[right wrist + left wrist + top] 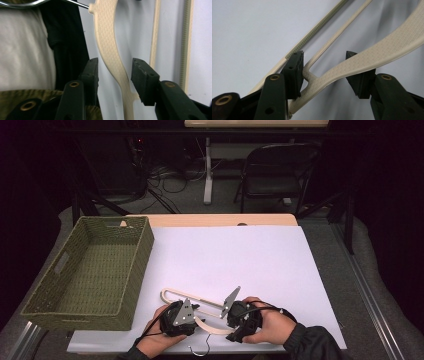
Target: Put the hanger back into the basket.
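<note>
A cream plastic hanger (197,296) lies flat on the white sheet (240,255) near the table's front edge, its metal hook (200,351) pointing toward the person. My left gripper (196,316) is open and straddles the hanger (372,57) where its thin bar joins the curved arm; the left gripper view has the jaws (324,67) wide apart, one pad against the joint. My right gripper (227,321) is open around the other curved arm (107,37), with a gap on each side of it between the jaws (115,72). The metal hook (22,3) lies beyond.
A green woven basket (135,270) with nothing in it stands at the left of the table. A folding chair (277,167) and cables are on the floor behind the table. The person's torso is close behind the hanger's hook.
</note>
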Motion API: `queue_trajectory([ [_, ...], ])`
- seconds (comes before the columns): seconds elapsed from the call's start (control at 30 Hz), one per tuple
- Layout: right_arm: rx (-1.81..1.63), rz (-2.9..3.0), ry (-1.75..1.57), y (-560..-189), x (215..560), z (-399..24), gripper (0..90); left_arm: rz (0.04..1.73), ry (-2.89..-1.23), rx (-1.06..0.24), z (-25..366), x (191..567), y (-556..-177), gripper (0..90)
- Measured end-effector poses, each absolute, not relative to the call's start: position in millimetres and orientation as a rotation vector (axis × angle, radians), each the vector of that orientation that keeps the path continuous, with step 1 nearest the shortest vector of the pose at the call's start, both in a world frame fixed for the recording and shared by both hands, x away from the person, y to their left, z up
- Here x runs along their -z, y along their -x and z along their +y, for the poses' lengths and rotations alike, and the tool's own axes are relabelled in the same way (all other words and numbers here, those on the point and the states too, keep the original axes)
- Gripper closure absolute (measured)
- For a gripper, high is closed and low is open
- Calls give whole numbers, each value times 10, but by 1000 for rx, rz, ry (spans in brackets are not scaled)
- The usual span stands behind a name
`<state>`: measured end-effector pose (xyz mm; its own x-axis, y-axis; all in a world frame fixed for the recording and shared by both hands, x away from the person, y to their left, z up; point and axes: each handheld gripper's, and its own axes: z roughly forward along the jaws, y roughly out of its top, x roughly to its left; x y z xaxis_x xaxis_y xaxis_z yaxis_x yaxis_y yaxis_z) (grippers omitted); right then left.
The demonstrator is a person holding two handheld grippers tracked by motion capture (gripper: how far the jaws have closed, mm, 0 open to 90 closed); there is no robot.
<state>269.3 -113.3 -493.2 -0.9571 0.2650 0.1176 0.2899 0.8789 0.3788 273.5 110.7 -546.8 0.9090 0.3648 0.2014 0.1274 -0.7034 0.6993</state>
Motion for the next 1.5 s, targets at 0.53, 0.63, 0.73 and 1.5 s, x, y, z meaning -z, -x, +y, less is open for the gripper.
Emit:
queue_trajectory([
  [0.53,567,-3028,402,-2687,5057,-972,669,347,-2352,-415,1104,5461,-2750,510],
  [0.63,566,-3047,390,-2672,5012,-971,685,344,-2352,-394,1114,5422,-2779,521],
  [0.73,578,-3071,385,-2682,4936,-998,695,346,-2351,-354,1119,5346,-2834,537],
  [1.5,780,-3189,383,-3098,4495,-1403,858,303,-2404,-177,1006,4851,-3189,749],
])
